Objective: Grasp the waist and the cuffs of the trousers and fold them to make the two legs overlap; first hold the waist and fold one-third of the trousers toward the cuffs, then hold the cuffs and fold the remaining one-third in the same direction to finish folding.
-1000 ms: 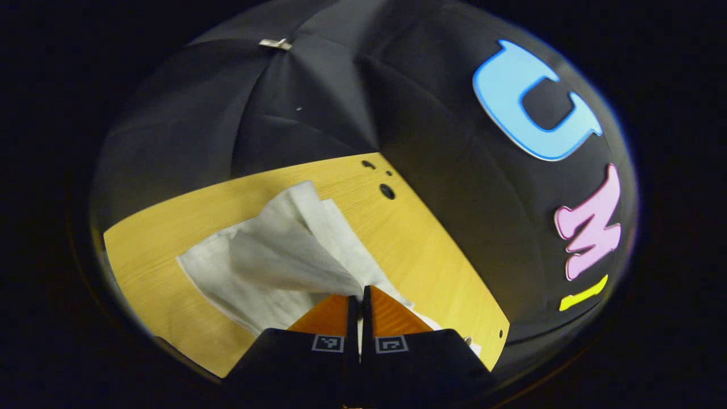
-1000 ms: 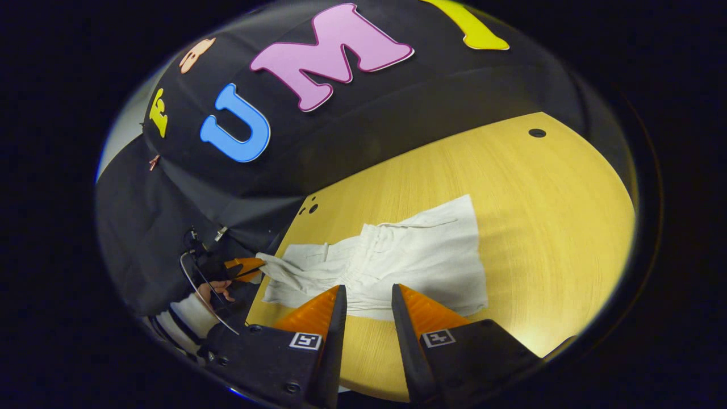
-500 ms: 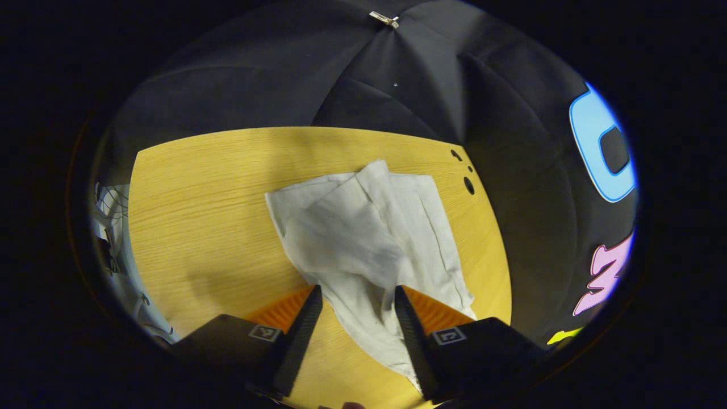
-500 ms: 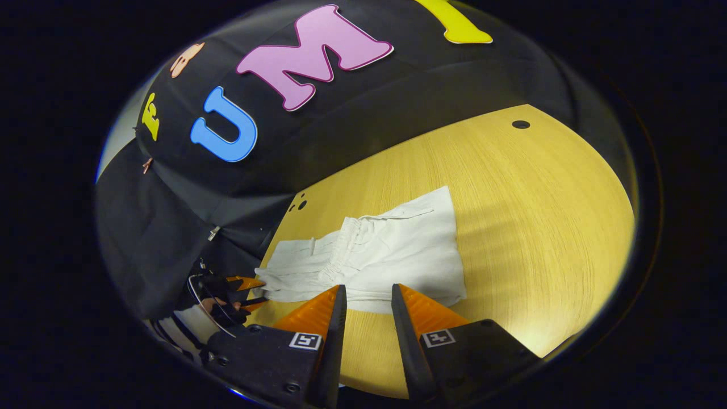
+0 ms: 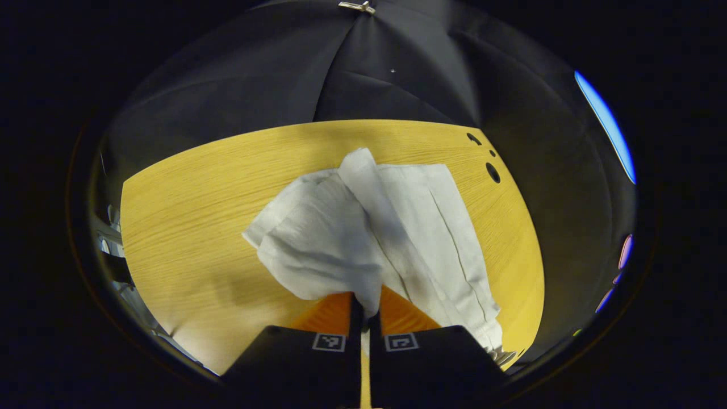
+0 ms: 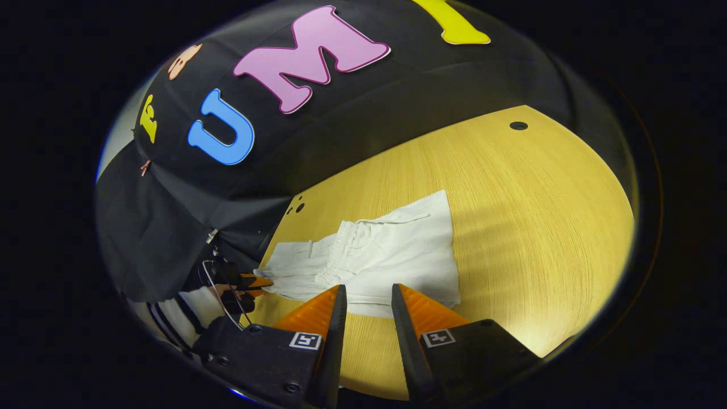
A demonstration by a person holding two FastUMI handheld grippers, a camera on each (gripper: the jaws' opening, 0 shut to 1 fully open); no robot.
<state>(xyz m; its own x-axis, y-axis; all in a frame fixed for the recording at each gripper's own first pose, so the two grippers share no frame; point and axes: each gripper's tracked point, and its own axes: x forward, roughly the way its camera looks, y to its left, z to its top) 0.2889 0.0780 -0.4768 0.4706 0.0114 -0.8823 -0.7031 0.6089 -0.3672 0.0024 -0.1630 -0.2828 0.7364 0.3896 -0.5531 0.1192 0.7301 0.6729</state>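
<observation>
The trousers [image 5: 397, 227] lie partly folded on the counter [image 5: 193, 216], toward its far-left corner by the booth wall in the right gripper view, waist part already laid over the middle (the gathered waistband shows there, approx. mid-cloth). One end is lifted off the wood: my left tongs [image 5: 366, 304] are pressed together on a bunch of that cloth, which drapes up from the fingertips and sags to the left. I judge that's the cuff end, w/ the last third about to go over.

My right tongs [image 6: 366, 298] are spread, pinching nothing, hovering near the closest edge of the trousers but apart from it. In that view my left tongs [image 6: 258, 281] show at the cloth's left end, gripping it, a striped sleeve [image 6: 187, 309] behind.

Risks from here: I've only got a bunched pinch w/ one set of tongs, so the lifted end may twist or land skewed, and the legs won't stack evenly. A thin bite could slip out mid-carry. Pulling too hard may drag the folded waist part out of place, since nothing pins it down.
</observation>
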